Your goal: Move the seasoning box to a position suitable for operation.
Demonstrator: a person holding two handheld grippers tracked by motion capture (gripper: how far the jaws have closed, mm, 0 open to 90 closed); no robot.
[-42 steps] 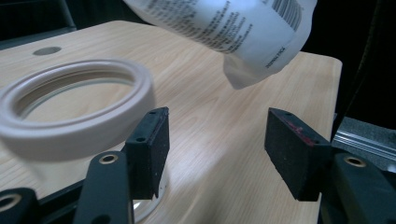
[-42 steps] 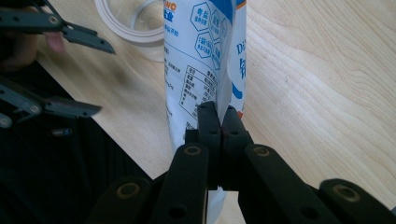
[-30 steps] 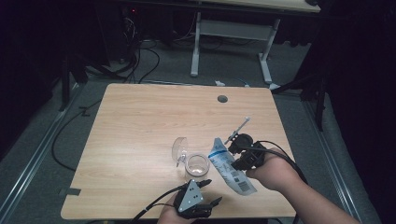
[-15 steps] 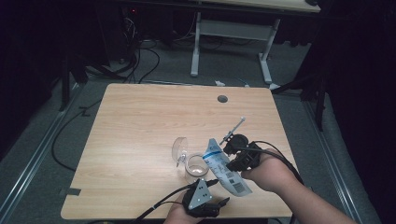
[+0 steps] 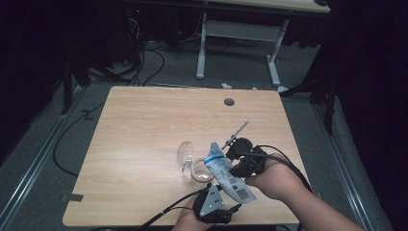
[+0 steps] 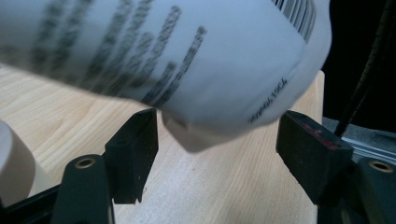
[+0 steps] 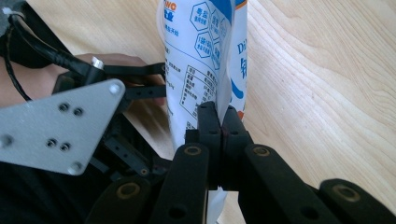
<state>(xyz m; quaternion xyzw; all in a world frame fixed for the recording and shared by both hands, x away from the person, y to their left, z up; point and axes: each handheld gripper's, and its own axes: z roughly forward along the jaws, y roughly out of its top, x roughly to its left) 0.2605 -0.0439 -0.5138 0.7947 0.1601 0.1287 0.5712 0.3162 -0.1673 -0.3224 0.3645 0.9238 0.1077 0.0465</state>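
Fingers (image 7: pixel 208 122) of my right gripper (image 7: pixel 219 122): clamped together on the white-and-blue pouch (image 5: pixel 227 174), held over the near table edge (image 5: pixel 144 222).
Left gripper (image 6: pixel 217 154): I see jaws apart, pouch corner between them, untouched. Clear jar (image 5: pixel 198 174) and its lid (image 5: pixel 184 155) beside the pouch, contents indiscernible; far tabletop free.

A lab – bare wooden table (image 5: pixel 144 144), floor cables (image 5: pixel 144 62), dark surroundings.
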